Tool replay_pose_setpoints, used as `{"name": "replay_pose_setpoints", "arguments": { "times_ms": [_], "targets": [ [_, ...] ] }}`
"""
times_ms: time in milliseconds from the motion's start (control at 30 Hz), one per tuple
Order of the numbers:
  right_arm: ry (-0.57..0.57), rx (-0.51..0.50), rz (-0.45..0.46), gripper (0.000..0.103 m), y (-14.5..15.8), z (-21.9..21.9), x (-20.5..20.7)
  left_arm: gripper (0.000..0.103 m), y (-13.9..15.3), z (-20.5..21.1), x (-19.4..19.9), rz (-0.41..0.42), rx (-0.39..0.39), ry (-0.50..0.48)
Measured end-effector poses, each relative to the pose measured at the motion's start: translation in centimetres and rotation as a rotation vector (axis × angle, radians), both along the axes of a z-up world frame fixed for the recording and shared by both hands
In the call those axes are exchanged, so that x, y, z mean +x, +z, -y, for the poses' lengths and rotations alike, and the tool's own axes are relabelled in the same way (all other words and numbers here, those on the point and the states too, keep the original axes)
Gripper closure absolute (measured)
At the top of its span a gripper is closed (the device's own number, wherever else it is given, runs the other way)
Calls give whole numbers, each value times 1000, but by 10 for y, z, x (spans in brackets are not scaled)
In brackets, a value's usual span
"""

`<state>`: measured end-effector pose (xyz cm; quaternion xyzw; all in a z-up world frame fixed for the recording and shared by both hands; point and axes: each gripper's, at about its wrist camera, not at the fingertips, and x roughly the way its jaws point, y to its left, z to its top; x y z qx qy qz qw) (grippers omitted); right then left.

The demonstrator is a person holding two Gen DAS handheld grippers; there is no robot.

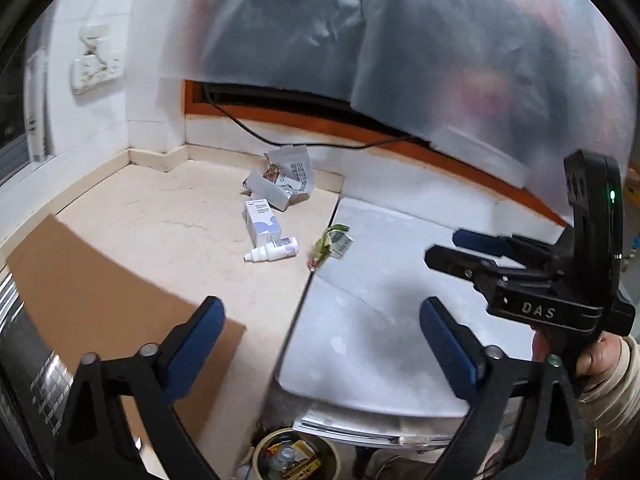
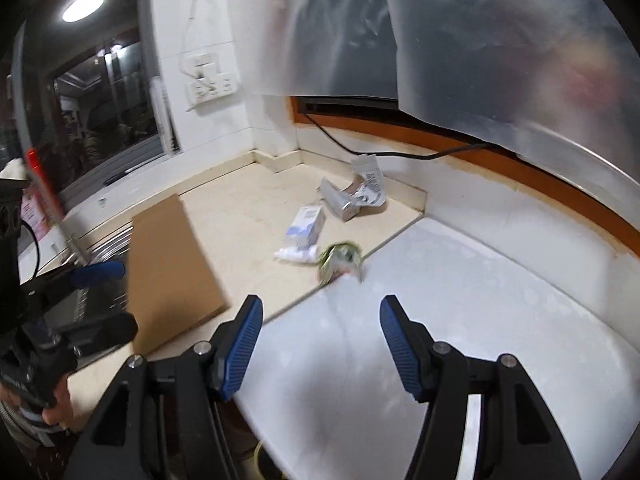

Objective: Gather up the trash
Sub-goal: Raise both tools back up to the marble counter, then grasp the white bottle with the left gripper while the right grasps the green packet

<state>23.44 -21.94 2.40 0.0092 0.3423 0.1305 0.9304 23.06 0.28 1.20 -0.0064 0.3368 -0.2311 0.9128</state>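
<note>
Cardboard boxes (image 1: 262, 222) and wrappers (image 1: 330, 245) sit untouched on the counter (image 1: 160, 224); both hand-held grippers, left (image 1: 322, 344) and right (image 2: 320, 344), hover above, jaws spread, holding nothing.

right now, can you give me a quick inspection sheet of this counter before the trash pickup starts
surface: beige counter meeting a white slab; brown cardboard sheet lying flat at the left
job's things: torn silver carton by the back wall, white box with a small white bottle lying beside it, crumpled green wrapper on the seam
clutter: round bin below the counter edge, with scraps inside
grippers: left gripper open, empty; right gripper open, empty
cables: black cable along the back wall
surroundings: plastic sheeting hanging over the back, wall socket, dark window
</note>
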Motion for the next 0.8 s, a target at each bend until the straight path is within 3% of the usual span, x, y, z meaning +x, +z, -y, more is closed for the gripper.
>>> {"name": "replay_pose_setpoints", "arguments": {
  "times_ms": [133, 300, 533, 567, 633, 700, 767, 800],
  "targets": [
    [-13, -5, -27, 42, -19, -3, 50, 28, -14, 6, 46, -67, 31, -12],
    [21, 9, -118, 42, -52, -14, 101, 29, -29, 5, 92, -139, 30, -13],
    [38, -84, -172, 42, -89, -27, 134, 29, -51, 11, 130, -195, 35, -29],
    [45, -78, -170, 44, -93, -26, 136, 29, -54, 14, 134, -200, 37, -37],
    [65, -42, -165, 64, -95, -22, 136, 29, -62, 20, 142, -206, 51, -68],
    [59, -18, -151, 76, -95, -16, 135, 29, -71, 28, 147, -199, 92, -106],
    [61, 13, -153, 79, -94, -10, 136, 29, -78, 38, 153, -186, 145, -141],
    [58, 32, -151, 79, -94, -5, 135, 35, -81, 42, 154, -180, 162, -157]
  ]
}}
